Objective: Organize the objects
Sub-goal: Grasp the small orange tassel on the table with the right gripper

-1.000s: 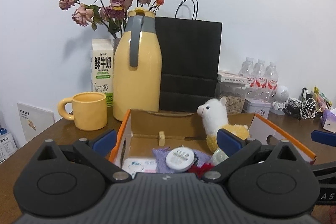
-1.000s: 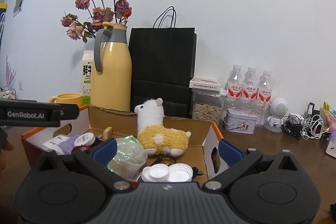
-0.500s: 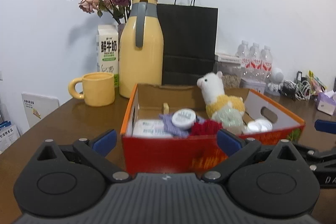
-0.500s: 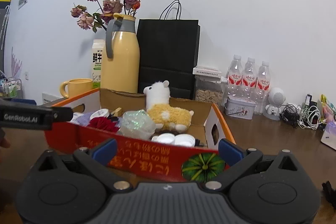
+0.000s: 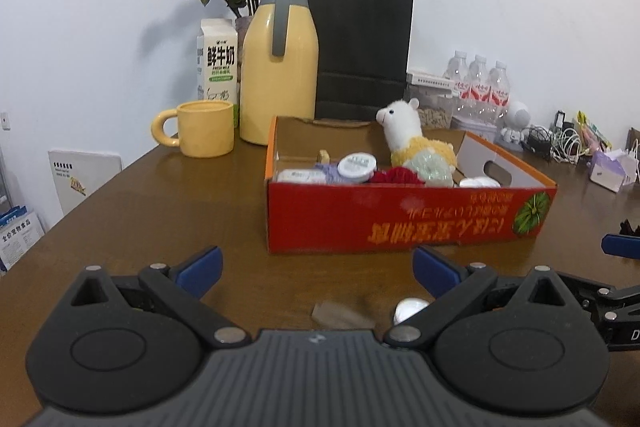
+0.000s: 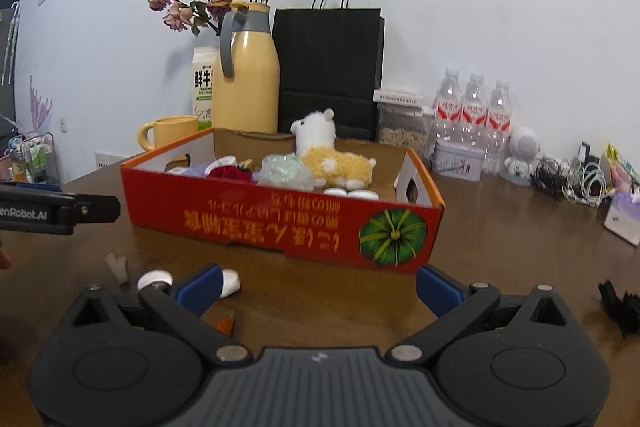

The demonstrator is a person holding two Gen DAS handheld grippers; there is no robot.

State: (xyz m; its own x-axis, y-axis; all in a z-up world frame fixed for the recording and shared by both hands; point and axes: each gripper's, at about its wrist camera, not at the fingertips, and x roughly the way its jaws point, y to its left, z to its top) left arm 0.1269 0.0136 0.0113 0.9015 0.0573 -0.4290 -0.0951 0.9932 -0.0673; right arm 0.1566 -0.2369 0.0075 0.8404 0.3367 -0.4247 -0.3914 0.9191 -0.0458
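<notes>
red cardboard box [image 5: 400, 215] on the brown table [image 5: 160, 211], holding an alpaca plush [image 5: 412, 143], a round white jar [image 5: 356, 166], a red pompom [image 5: 396, 175] and white caps [image 6: 350, 193]. left gripper [image 5: 316, 267] spread wide, empty, hovering short of the box's near wall. right gripper [image 6: 318, 285] likewise spread and empty. loose on the table just before the fingers: two white caps [image 6: 156, 279], a crumpled scrap [image 6: 117, 267], a black clip [image 6: 622, 307]. yellow thermos [image 5: 278, 67] and yellow mug [image 5: 204, 129] behind.

milk carton [image 5: 216, 67] "fresh milk", claw [image 6: 60, 209] "enrobot.ai"
</notes>
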